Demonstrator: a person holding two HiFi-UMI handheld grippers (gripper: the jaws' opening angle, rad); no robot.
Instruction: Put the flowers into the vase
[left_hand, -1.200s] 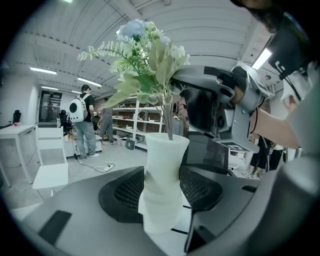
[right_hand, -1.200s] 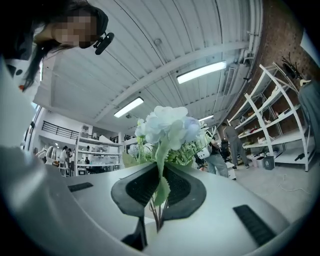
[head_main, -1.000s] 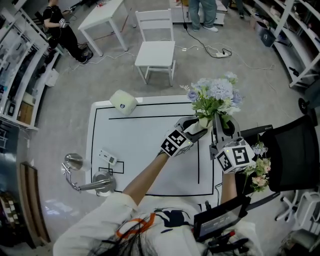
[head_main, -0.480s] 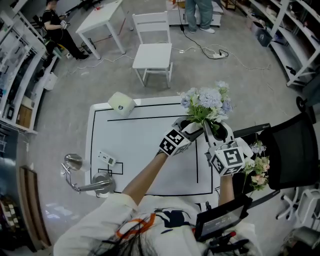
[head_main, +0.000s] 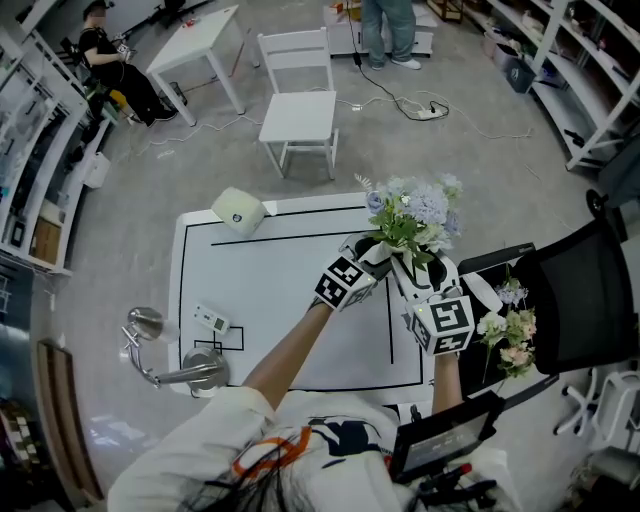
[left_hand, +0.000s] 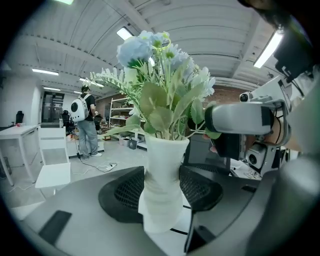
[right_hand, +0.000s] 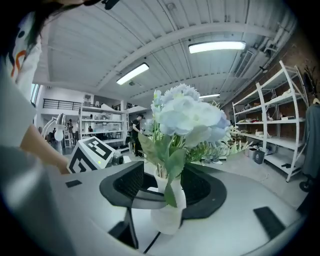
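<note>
The white table (head_main: 280, 300) with its black lines sits in a busy workshop. The vase (left_hand: 162, 185) stands near the table's upper right edge, with the blue flowers (head_main: 415, 208) upright in it. Your left gripper (head_main: 382, 256) clamps the vase, its fingers (left_hand: 122, 192) pressing both sides. Your right gripper (head_main: 408, 268) has just been opening its fingers (right_hand: 131, 182); they stand wide on either side of the vase and stems, pressing nothing. A second bunch (head_main: 508, 338) lies on the black chair (head_main: 585, 290) at the right of the frame, just beside your right hand — its length seems to run up and down the frame. That hand is plainly the nearer one.
</note>
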